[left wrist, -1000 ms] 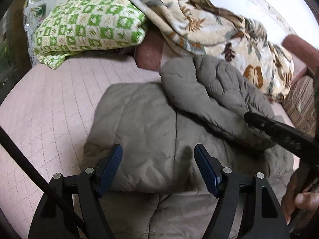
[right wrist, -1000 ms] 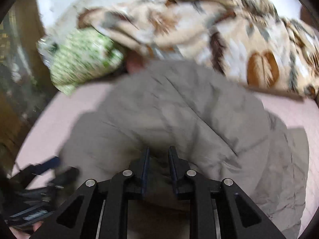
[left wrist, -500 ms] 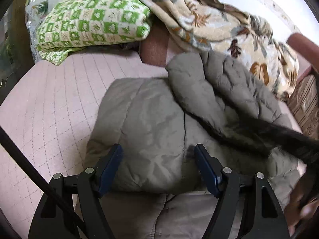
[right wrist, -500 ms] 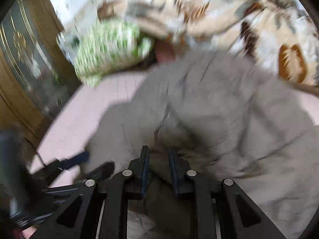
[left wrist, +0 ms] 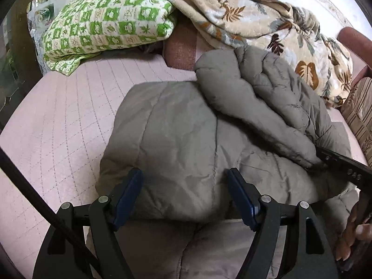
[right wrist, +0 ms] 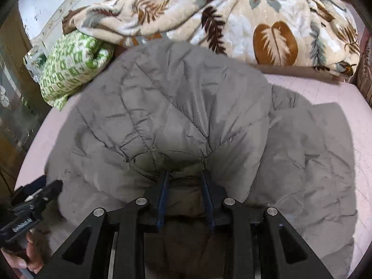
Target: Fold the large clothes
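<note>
A grey-green quilted puffer jacket [left wrist: 176, 139] lies on a pink quilted bed cover [left wrist: 53, 125], with one side folded over its body. My left gripper [left wrist: 183, 193] is open and empty, hovering just above the jacket's near fold. My right gripper [right wrist: 184, 181] is shut on a thick bunch of the jacket [right wrist: 176, 107] and holds that flap up over the rest. The right gripper also shows at the right edge of the left wrist view [left wrist: 341, 165], at the sleeve.
A green-and-white patterned pillow [left wrist: 104, 25] and a cream leaf-print blanket [left wrist: 255, 21] are piled at the head of the bed. A striped cushion [left wrist: 360, 116] sits at the right. A dark wooden cabinet [right wrist: 11, 107] stands at the left.
My right gripper has pulled the held jacket flap across the body; its jaws now stand a little wider around the cloth. My left gripper stayed open over the near fold.
</note>
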`<state>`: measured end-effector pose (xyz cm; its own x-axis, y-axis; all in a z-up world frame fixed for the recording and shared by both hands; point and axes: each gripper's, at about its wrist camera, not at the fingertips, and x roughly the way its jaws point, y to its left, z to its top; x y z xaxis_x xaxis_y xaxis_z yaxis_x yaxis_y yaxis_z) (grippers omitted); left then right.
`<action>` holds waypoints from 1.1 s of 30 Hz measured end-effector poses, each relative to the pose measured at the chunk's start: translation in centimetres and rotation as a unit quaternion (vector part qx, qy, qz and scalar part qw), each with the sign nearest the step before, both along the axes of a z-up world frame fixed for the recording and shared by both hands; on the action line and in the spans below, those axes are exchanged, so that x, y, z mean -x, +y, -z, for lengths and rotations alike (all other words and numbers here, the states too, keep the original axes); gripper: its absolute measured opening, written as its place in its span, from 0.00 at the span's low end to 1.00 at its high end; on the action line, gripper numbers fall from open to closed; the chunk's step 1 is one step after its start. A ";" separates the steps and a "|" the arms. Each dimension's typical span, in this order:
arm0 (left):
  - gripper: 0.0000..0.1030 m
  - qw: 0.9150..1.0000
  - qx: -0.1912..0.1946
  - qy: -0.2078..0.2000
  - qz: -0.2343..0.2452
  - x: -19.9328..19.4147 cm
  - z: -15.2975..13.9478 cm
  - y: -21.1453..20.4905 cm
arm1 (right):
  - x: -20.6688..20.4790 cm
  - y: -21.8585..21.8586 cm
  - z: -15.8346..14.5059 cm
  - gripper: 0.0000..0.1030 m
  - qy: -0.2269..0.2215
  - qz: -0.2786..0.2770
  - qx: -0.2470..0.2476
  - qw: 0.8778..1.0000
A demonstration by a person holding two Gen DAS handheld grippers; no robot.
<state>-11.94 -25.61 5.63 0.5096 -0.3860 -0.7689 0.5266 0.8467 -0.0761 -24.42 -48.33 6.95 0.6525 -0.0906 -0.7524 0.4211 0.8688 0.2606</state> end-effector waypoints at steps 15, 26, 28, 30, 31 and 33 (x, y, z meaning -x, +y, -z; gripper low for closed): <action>0.73 0.997 0.031 -0.061 0.035 8.6 -5.8 4.3 | 17.7 8.4 -3.9 0.37 -0.039 -0.019 -0.041 0.998; 0.73 1.000 0.008 -0.008 0.016 18.6 -0.6 14.3 | 29.8 10.9 -0.1 0.40 -0.021 0.039 -0.086 0.995; 0.73 1.000 0.004 -0.007 0.004 19.7 0.3 16.3 | 30.6 11.7 0.4 0.40 -0.018 0.035 -0.085 0.996; 0.73 1.000 -0.002 -0.003 -0.001 20.3 1.1 17.5 | 30.9 12.6 1.0 0.40 -0.013 0.030 -0.079 0.996; 0.73 1.000 -0.011 -0.004 -0.004 20.5 1.7 18.0 | 31.0 12.9 1.4 0.40 -0.009 0.025 -0.076 0.997; 0.73 1.000 -0.024 -0.007 0.006 20.7 2.4 18.1 | 30.8 13.6 2.2 0.42 0.004 0.020 -0.063 0.998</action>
